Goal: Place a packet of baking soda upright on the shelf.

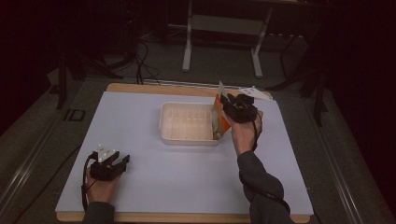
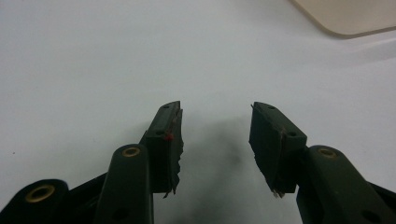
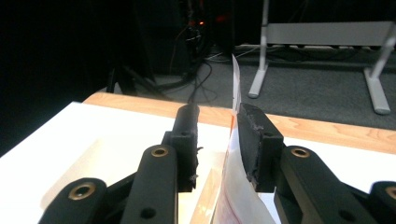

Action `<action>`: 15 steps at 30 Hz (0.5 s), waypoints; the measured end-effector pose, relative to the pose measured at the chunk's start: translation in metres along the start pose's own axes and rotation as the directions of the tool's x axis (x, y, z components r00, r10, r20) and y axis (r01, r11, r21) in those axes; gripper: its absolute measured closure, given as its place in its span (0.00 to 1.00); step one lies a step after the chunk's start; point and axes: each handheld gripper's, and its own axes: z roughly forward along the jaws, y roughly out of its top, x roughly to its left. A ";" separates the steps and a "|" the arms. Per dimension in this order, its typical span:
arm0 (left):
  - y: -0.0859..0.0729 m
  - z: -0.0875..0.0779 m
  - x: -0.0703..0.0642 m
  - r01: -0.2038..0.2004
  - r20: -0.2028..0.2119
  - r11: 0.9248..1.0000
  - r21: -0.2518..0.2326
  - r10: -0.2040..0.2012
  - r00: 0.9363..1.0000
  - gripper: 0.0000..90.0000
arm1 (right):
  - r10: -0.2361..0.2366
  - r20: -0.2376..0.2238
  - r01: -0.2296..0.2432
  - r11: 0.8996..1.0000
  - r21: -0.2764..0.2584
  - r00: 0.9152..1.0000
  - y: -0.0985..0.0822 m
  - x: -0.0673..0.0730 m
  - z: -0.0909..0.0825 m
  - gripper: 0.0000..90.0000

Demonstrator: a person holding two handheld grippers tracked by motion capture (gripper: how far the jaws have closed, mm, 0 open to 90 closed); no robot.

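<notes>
Near edge first: a pale blue-white surface (image 1: 187, 177) on a wooden top, dark room beyond, with cables and a white stand's legs (image 1: 187, 56) on the grey floor. Left claw (image 1: 122, 161) rests low by the near left corner, spread wide with nothing between. Further in, mid-surface toward the far edge, sits a clear tray (image 1: 164, 126). At its right end the right claw (image 1: 223, 100), forearm reaching forward, stands part-open around an orange-and-white packet (image 1: 219, 119); only one jaw touches it. The packet stands upright, long axis vertical, top pointing up.

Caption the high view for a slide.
Right gripper holds an orange-and-white packet upright at the tray's right edge; left gripper rests open on the white mat.
</notes>
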 end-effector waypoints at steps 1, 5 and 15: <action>0.000 0.000 0.000 -0.004 0.000 1.000 0.002 0.004 1.000 0.59 | -0.028 -0.002 0.028 1.000 -0.004 1.000 0.002 0.001 -0.004 0.76; 0.000 0.000 0.000 -0.001 0.000 1.000 -0.001 0.001 1.000 0.59 | -0.083 -0.021 0.083 0.996 -0.015 0.996 0.008 0.004 -0.016 0.72; 0.000 -0.001 0.000 -0.004 -0.004 1.000 -0.001 0.004 1.000 0.59 | -0.218 -0.136 0.223 0.975 0.017 0.966 0.014 0.022 -0.040 0.65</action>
